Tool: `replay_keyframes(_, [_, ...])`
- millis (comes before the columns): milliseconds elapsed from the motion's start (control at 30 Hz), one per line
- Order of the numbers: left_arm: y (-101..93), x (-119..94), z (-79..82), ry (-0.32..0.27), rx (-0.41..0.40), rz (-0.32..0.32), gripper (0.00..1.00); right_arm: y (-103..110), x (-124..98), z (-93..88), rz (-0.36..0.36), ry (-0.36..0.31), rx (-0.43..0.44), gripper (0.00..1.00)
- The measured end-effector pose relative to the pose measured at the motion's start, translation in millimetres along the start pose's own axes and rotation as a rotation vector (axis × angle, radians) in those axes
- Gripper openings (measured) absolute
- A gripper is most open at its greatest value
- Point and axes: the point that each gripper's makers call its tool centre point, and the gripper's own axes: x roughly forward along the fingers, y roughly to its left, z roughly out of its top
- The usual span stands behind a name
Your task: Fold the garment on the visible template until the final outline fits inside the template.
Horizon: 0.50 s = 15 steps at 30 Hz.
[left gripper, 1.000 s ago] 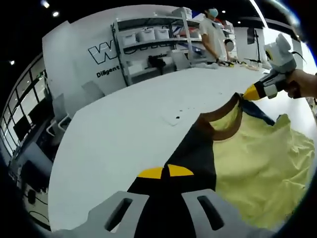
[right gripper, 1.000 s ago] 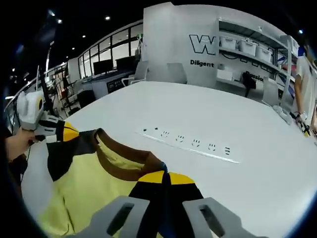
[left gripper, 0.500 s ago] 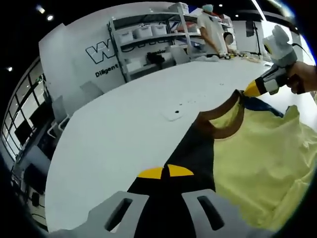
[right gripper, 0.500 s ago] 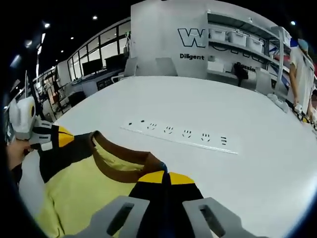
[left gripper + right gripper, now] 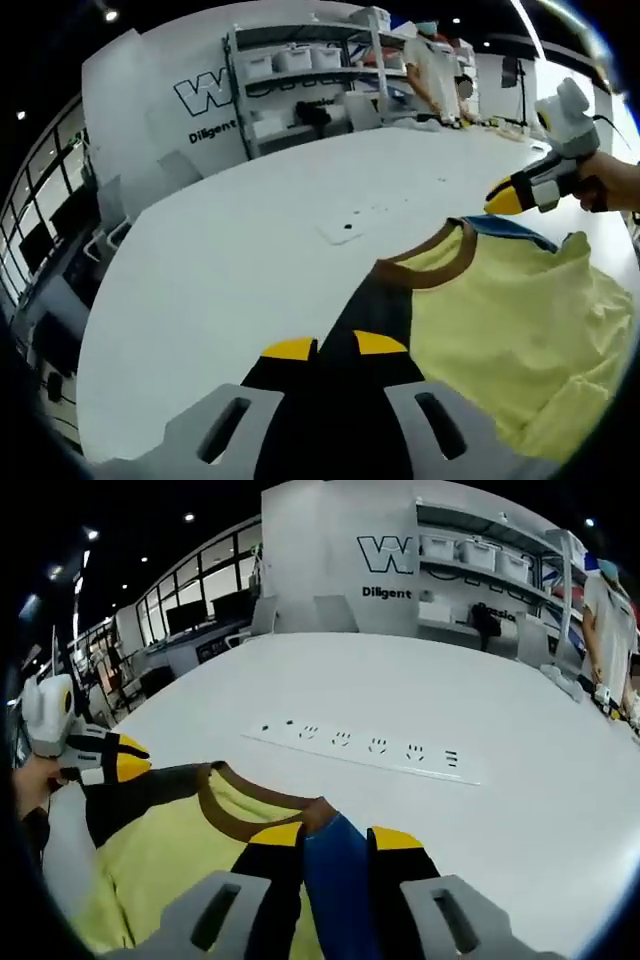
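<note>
Garment [image 5: 500, 300] flat on white table [image 5: 220, 270]; shelving [image 5: 300, 75] behind; both jaws parted.

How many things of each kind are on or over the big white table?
Shirts: 1, the yellow shirt with the brown collar.
Hand-held grippers: 2, the left hand-held gripper and the right hand-held gripper.
Socket strips: 1, the white socket strip set in the table.
Total: 4.

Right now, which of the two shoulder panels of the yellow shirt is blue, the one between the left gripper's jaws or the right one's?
The panel at the right gripper is blue; the one at the left gripper is black.
</note>
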Motion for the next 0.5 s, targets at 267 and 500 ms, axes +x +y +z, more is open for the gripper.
replay_keyframes(267, [-14.0,-24,17.9,-0.038,-0.038,-0.049,0.58,21,-28,0.0,0.085,-0.011,-0.023,0.64])
replay_keyframes(500, [-41.2,-49,30.2,-0.079,-0.102,-0.131,0.82,34,-54,-17.1,0.125,0.029,0.020,0.80])
